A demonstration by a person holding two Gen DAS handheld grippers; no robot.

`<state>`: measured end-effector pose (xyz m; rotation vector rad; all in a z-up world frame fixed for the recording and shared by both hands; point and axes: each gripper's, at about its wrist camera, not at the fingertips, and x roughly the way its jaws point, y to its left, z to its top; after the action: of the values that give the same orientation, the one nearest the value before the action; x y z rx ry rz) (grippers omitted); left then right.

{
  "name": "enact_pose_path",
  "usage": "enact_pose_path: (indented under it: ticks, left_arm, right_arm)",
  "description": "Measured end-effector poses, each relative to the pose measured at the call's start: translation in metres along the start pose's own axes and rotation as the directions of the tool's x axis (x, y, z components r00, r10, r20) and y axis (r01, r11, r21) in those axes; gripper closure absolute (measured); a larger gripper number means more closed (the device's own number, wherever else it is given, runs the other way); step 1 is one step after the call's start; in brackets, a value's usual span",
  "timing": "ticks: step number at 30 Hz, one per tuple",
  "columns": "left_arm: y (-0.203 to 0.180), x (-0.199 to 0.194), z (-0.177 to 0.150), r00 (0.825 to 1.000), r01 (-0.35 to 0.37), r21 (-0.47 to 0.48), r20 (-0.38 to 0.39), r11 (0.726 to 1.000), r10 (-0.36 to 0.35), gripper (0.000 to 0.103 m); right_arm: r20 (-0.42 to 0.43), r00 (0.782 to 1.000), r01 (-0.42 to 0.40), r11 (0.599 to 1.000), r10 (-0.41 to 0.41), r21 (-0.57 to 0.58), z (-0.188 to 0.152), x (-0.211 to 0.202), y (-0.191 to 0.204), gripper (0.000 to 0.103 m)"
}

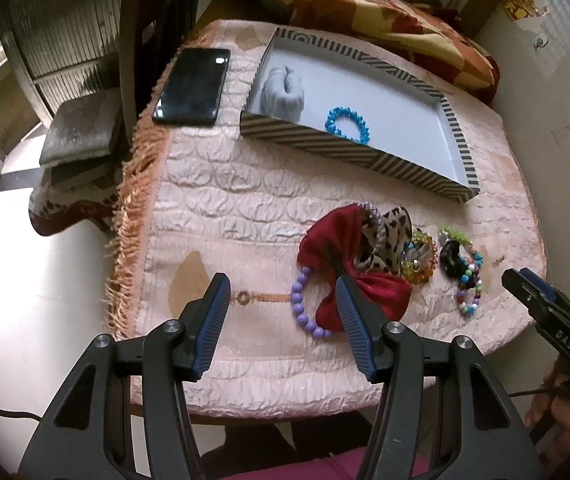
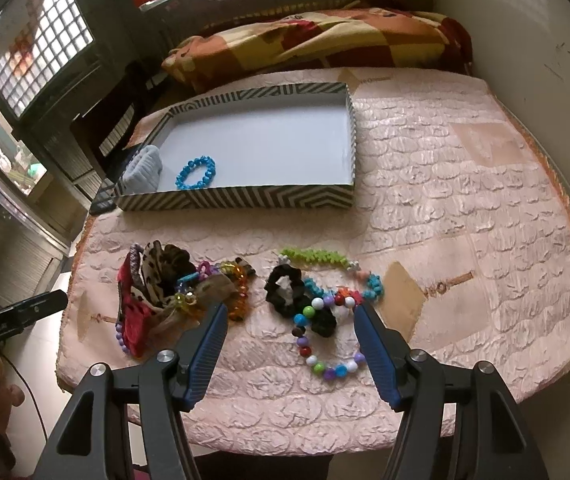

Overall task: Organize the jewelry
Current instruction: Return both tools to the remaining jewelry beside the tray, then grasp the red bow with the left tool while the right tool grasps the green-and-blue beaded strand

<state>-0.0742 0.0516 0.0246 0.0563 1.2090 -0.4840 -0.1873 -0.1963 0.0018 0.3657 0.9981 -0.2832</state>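
Multicolour bead bracelet [image 2: 327, 336] looped, lying flat; left gripper [image 1: 283, 304] jaws apart, empty; right gripper [image 2: 289, 328] likewise

A pink quilted cloth [image 2: 465, 208] with an orange fringe [image 1: 125, 240] covers the table. Behind it lies a folded blanket [image 2: 325, 44] in red and yellow checks, against a pale wall [image 2: 525, 40] (scuffed in places). Daylight comes through a gridded window [image 2: 37, 52] on the left. A dark chair [image 1: 141, 40] stands beside the table, and the floor [image 1: 25, 300] is pale and glossy.
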Motion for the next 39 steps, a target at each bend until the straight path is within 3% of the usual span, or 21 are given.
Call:
enact_pose_path:
  ticks: [12,16,21,39]
  left_arm:
    - [-0.004,0.029,0.005,0.99,0.111,-0.105,-0.075,0.988,-0.119,0.048]
    - [-0.006,0.039,0.009,0.987,0.118,-0.12,-0.098,0.986,-0.13,0.048]
    - [-0.004,0.049,0.014,0.982,0.13,-0.148,-0.12,0.98,-0.149,0.048]
    - [-0.01,0.08,0.019,0.958,0.17,-0.224,-0.191,0.96,-0.215,0.048]
  right_arm:
    - [-0.012,0.999,0.045,0.999,-0.045,-0.011,-0.002,0.011,-0.023,0.04]
    - [-0.016,0.999,0.051,0.999,-0.05,0.007,0.005,0.021,-0.037,0.04]
    - [-0.041,0.997,0.067,0.998,-0.067,-0.011,0.017,0.039,-0.047,0.048]
    - [-0.104,0.994,0.026,0.999,-0.029,-0.031,0.037,0.069,-0.056,0.048]
